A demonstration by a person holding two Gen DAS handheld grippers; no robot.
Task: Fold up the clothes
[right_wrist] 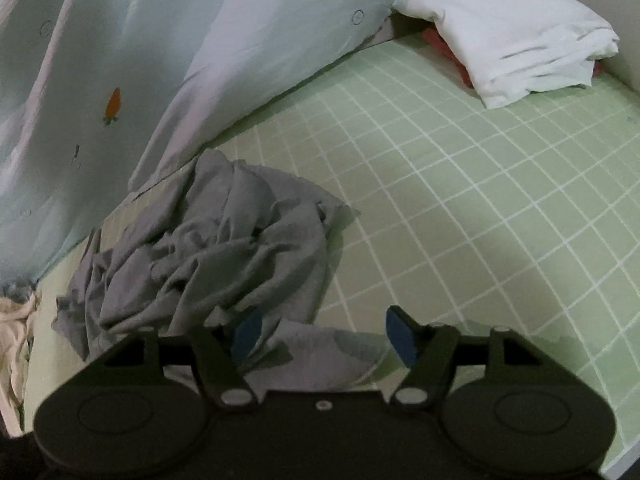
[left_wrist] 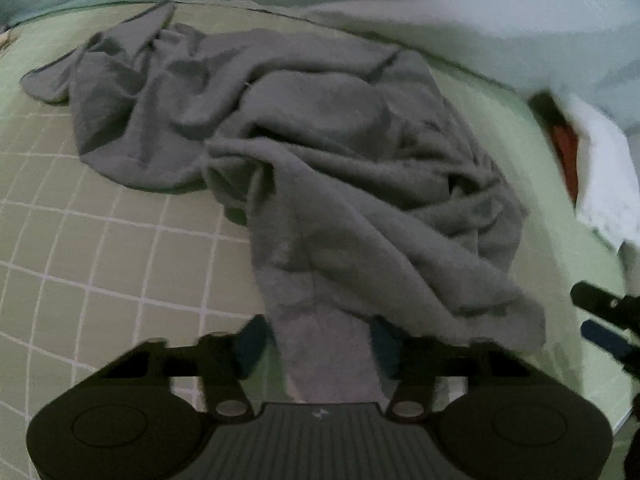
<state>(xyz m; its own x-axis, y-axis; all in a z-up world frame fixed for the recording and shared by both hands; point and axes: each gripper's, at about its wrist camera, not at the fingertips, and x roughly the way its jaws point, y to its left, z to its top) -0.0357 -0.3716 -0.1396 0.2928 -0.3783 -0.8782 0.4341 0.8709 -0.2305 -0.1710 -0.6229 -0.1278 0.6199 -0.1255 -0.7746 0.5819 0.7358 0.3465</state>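
L gripper [left_wrist: 322, 344] clamped on a bunched strip of the grey garment [left_wrist: 312, 152] — cloth pulled up taut between the blue pads [left_wrist: 252, 342], rest of it crumpled on the green grid sheet [left_wrist: 100, 248]. Garment spread from near edge toward far side of bed, one flap reaching up-left, wrinkled all over, not flat. R gripper [right_wrist: 322, 334] released — jaws apart, blue pads [right_wrist: 400, 336] w/ clear gap, nothing pinched; left pad just over garment's near edge, right pad over bare sheet. Seen from L wrist view as dark fingers at right edge [left_wrist: 604, 320], beside garment's right side, not touching as far as visible. Pale blue duvet [right_wrist: 160, 60] w/ small carrot print [right_wrist: 112, 106] heaped along far side, touching garment's far edge. White folded cloth [right_wrist: 512, 40] in far corner, on top of sth red [right_wrist: 444, 54], well apart from garment. Cream fabric [right_wrist: 16, 344] at left edge of R wrist view, type unclear.
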